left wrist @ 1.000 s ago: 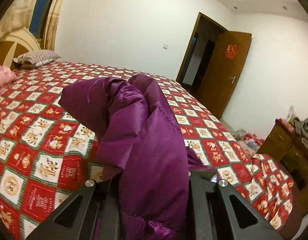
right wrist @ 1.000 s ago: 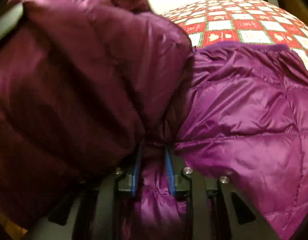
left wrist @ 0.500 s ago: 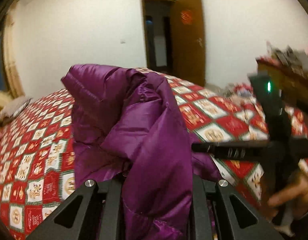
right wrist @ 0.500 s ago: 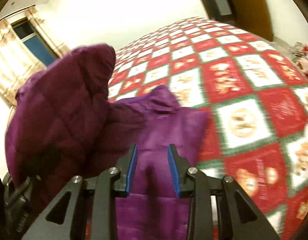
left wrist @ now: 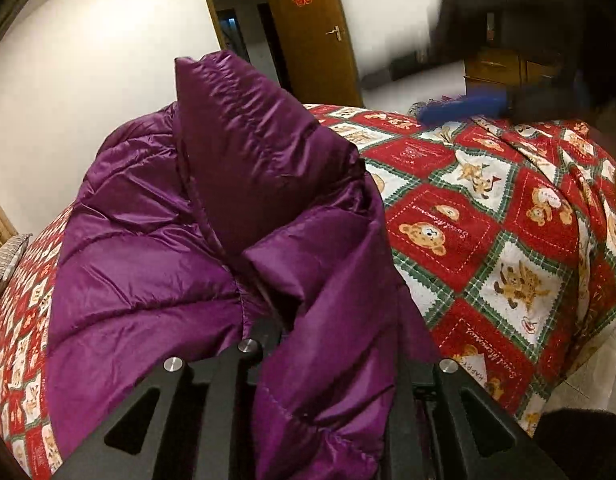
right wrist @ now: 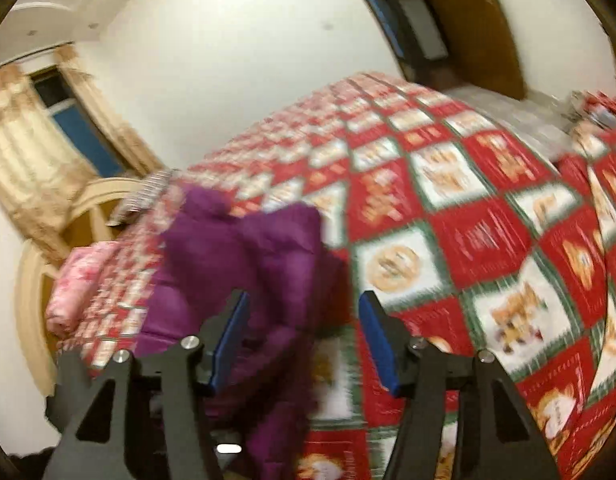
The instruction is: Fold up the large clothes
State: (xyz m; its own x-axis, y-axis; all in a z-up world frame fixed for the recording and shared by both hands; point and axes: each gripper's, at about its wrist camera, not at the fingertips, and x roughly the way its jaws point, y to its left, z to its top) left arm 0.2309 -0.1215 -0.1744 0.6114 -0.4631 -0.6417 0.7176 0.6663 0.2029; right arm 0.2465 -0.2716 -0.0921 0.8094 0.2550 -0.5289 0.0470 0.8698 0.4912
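A second ago the purple down jacket (left wrist: 211, 240) filled the right wrist view and sat pinched between that claw's blue pads; now the right claw (right wrist: 303, 340) has let it go, its jaws opening with only air between them and the jacket lying beyond, lower on the bed (right wrist: 488, 240). The left claw (left wrist: 328, 380) has kept its narrow grip on a fold of the jacket, and its view has swung round from the headboard side toward the door (left wrist: 316, 36).

That reads as one fold just laid: the right hand carried its part over and released it, while the left pins the other edge. The next move is probably a fresh grasp by the right.

The left view shows the quilted fabric bunched up in a peak over the claw, and a blurred dark shape with a blue pad (left wrist: 464, 108) crossing top right. The right view alone shows the jacket's place on the bed, toward the pink pillow (right wrist: 75, 284) and headboard (right wrist: 87, 208).
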